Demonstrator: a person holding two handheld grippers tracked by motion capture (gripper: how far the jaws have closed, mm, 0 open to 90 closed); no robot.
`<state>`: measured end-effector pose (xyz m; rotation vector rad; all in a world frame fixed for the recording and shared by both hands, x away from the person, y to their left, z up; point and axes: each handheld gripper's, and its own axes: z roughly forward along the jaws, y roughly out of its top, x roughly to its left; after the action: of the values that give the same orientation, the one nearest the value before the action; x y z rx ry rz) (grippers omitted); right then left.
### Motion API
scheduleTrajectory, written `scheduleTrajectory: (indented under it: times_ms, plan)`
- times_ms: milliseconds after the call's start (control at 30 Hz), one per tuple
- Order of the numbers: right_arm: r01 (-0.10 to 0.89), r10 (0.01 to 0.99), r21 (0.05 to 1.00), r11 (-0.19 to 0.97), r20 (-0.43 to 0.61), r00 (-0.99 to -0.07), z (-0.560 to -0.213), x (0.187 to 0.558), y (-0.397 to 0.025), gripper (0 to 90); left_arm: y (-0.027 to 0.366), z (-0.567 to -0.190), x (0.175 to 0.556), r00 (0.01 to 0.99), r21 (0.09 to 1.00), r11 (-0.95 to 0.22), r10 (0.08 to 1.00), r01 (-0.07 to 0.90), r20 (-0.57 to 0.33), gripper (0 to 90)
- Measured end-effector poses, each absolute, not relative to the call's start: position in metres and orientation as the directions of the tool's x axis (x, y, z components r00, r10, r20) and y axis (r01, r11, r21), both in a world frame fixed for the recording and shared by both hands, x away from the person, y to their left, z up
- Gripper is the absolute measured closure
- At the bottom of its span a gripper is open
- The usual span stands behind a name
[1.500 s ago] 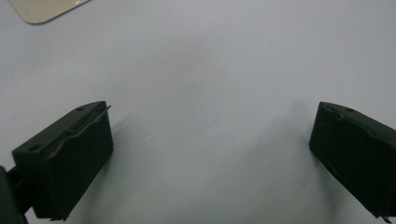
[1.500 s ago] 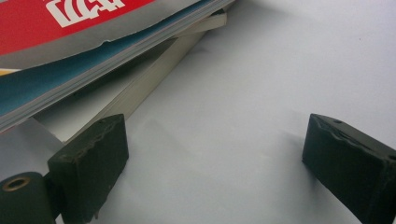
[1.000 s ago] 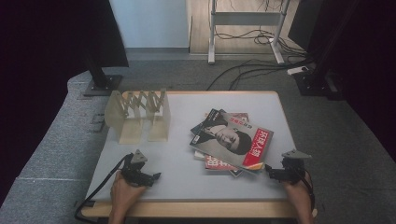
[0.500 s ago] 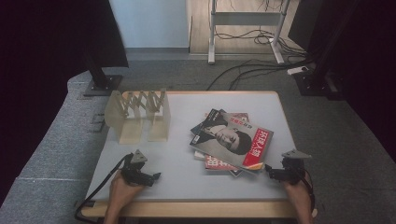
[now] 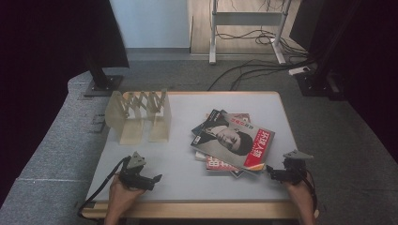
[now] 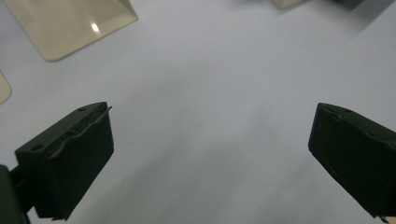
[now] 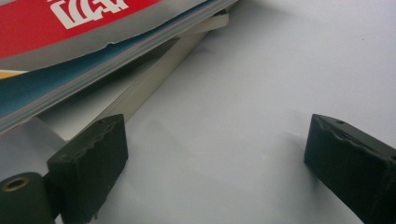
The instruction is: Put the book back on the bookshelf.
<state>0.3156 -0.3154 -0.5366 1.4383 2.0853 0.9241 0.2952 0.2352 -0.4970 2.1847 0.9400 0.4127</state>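
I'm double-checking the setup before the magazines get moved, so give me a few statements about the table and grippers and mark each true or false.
1. The right gripper is open beside the stack of magazines. True.
2. The left gripper is shut on a magazine. False: open over bare table.
3. The top magazine has a red strip. True.
4. The expandable rack holds magazines. False: it stands empty.

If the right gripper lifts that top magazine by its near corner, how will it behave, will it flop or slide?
The top magazine looks thin and soft-covered, so held by one corner it would probably droop. Its cover looks glossy, and it lies askew on the loose stack, so it may slide or drag the ones beneath. The right gripper, jaws open, sits at its near corner, where the edge overhangs.
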Motion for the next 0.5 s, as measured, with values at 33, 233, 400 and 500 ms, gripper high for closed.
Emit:
scheduleTrajectory:
  times_ms: [33, 233, 400, 500]
  plan:
    - [0.638, 0.931, 0.733, 0.236, 0.017, -0.364, -0.537, 0.316, -0.315, 4.2, 0.232, -0.495, 0.294, 0.687, 0.718, -0.489, 0.726, 0.496, 0.020, 0.0]
    - [0.628, 0.923, 0.738, 0.248, 0.016, -0.383, -0.532, 0.313, -0.315, 1.5, 0.211, -0.476, 0.294, 0.725, 0.737, -0.510, 0.688, 0.444, 0.038, 0.0]
    - [0.606, 0.920, 0.760, 0.235, 0.026, -0.390, -0.520, 0.311, -0.319, 0.9, 0.191, -0.466, 0.305, 0.749, 0.750, -0.514, 0.661, 0.416, 0.037, 0.0]
    - [0.596, 0.917, 0.770, 0.228, 0.036, -0.397, -0.514, 0.310, -0.320, 0.3, 0.178, -0.467, 0.315, 0.765, 0.741, -0.527, 0.643, 0.416, 0.028, 0.0]
